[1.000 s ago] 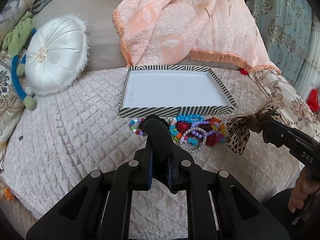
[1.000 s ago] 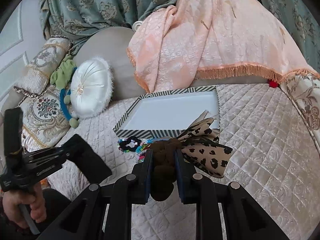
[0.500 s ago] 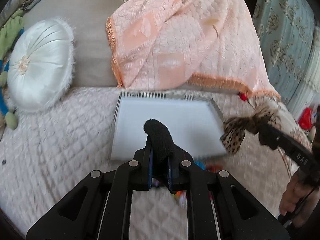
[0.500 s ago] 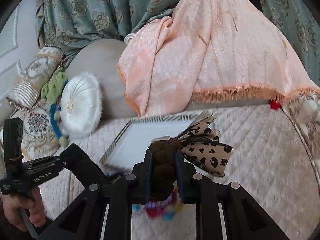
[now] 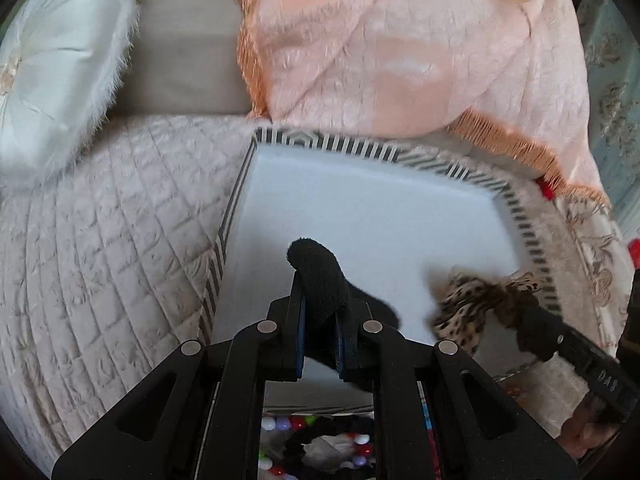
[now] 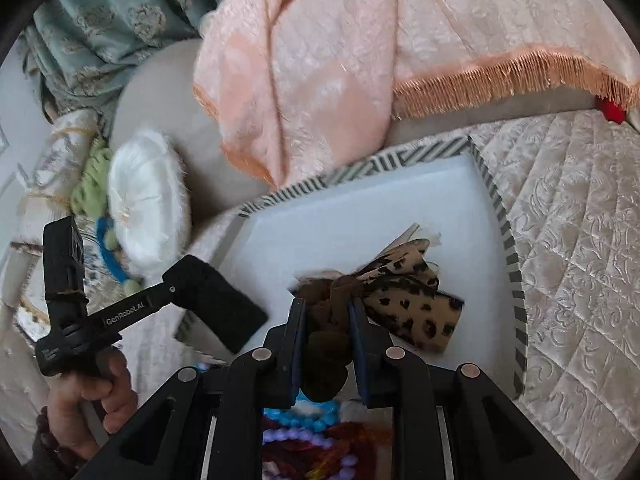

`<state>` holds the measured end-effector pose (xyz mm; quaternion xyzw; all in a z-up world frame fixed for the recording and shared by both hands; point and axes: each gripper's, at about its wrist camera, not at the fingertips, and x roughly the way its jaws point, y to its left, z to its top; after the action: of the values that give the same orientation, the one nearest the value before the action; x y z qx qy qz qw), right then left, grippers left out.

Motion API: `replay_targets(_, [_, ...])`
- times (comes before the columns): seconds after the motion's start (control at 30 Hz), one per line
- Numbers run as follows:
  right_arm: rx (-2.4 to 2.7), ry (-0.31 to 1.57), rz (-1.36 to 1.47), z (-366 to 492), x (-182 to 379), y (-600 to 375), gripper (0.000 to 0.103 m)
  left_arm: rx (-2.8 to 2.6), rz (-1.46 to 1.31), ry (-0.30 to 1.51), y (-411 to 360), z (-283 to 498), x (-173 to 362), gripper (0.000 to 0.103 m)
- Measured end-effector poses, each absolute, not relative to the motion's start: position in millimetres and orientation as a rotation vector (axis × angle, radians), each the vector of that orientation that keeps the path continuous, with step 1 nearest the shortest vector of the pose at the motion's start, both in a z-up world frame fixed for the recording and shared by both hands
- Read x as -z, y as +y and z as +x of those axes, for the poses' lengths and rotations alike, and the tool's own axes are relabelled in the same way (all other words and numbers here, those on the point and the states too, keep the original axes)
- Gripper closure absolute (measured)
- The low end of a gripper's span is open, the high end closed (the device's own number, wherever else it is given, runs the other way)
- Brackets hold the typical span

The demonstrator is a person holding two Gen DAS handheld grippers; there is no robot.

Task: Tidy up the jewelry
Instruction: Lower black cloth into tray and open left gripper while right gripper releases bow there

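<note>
**Both grippers over the striped tray, one hair thing in each**

My left gripper [image 5: 320,304] is pinching a black scrunchie [image 5: 320,276], fingers pressed tight on it, with the fuzzy loop sticking up and out past the tips. It's hanging over the near-left part of the tray [image 5: 372,152], the white one with the black-and-white striped rim. I'm holding that gripper tilted down, so its camera is looking almost straight onto the white tray floor.

My right gripper [image 6: 328,328] is clamped on a leopard-print bow [image 6: 408,304], gripping it by the dark brown knot, and the spotted fabric is fanning out to the right over the tray's white bottom. Can't tell if the bow is actually touching the tray or just hovering. From the left camera that bow [image 5: 472,300] is showing at the tray's right side, near the striped edge.

The left hand [image 6: 92,404] is wrapping around its handle low on the left of the right camera's view.

Under both grippers, at the tray's near side, a pile of beaded bracelets [image 6: 308,428] is peeking through. Everything is sitting on a quilted beige bedspread [image 5: 100,240], with a peach fringed throw [image 5: 400,48] behind the tray and a round white cushion [image 5: 60,52] off to the left.
</note>
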<state>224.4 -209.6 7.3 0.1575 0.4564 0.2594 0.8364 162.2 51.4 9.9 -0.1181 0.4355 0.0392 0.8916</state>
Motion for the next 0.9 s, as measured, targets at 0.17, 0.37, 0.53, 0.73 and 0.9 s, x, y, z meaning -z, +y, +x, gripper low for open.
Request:
replay_targets(0.17, [-0.449,1.008,0.323,231.2,2.3,-224.4,0.083,-0.108,-0.2,0.927,49.6,161.0,-4.5,0.088])
replay_targets(0.37, [-0.452,1.013,0.308,231.3,-1.7,-233.0,0.082,-0.133,-0.24,0.967,61.2,157.6,4.1,0.052])
replay_targets(0.53, [-0.411,0.995,0.286,234.0,1.2,-248.1,0.065,-0.129,-0.214,0.963,62.5,146.7,2.1,0.052])
replay_targets(0.73, [-0.481,0.94,0.364,239.6,0.6,-265.7,0.066,-0.113,-0.26,0.889,71.4,135.1,-16.2,0.052])
replay_targets(0.9, [-0.48,0.895,0.375,235.8,-15.5,-263.2,0.066,-0.1,-0.277,0.848,79.5,124.7,-32.2,0.048])
